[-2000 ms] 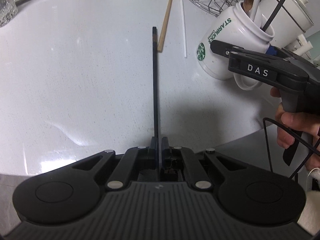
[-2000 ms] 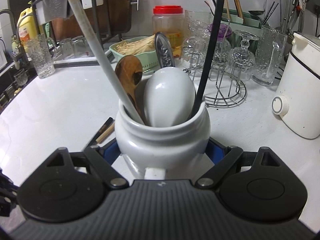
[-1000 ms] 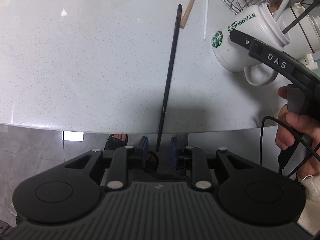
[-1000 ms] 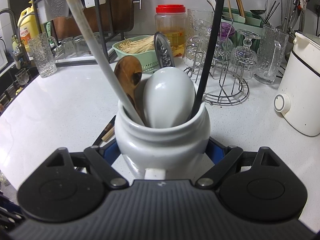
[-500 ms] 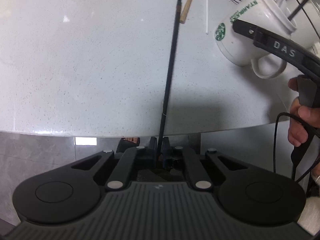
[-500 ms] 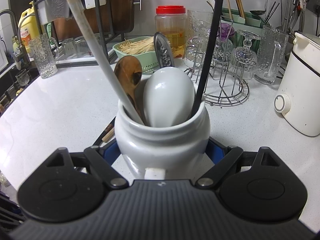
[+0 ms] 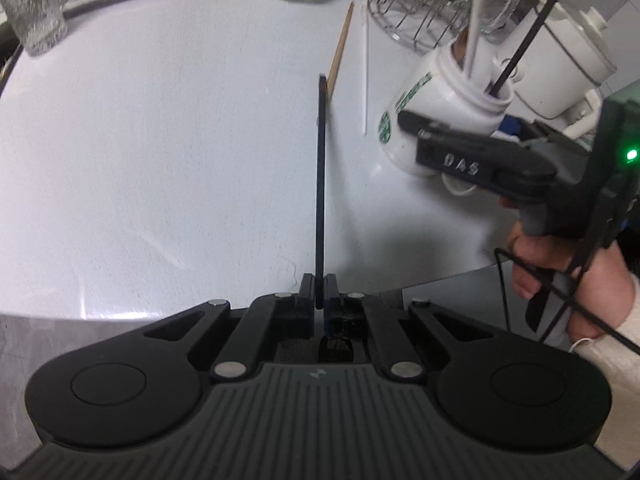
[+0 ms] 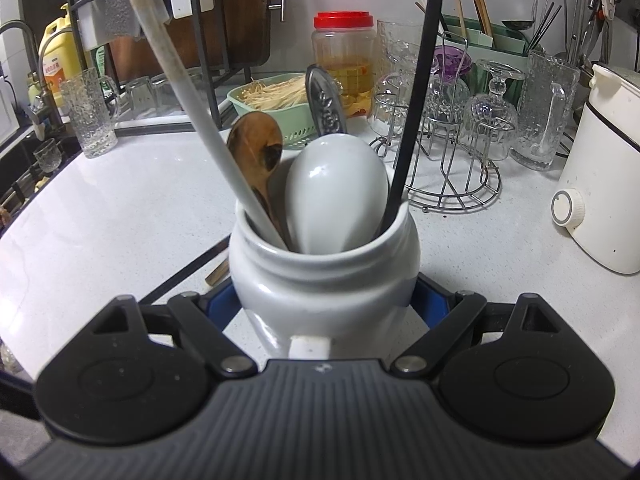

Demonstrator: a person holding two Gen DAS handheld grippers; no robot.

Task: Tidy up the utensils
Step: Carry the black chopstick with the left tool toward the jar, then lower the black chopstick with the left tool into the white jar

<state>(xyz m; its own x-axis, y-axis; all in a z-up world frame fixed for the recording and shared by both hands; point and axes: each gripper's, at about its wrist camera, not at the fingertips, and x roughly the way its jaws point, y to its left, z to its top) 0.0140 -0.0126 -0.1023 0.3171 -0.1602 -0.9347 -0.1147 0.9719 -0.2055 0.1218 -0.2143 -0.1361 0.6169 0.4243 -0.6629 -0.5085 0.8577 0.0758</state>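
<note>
black chopstick (image 7: 321,184): clamped in left gripper (image 7: 319,292), pointing to 12 o'clock over the white tabletop (image 7: 160,160) | white Starbucks mug (image 8: 324,280): clasped between right gripper (image 8: 325,300) pads, holding wooden spoon (image 8: 256,152), white ladle (image 8: 336,196), black chopstick | at 1 o'clock of the held chopstick: wooden chopstick (image 7: 339,48), white chopstick (image 7: 364,80) lying on tabletop

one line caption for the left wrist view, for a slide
Left gripper pinches a black chopstick above the white counter while the right gripper clamps the mug.
</note>
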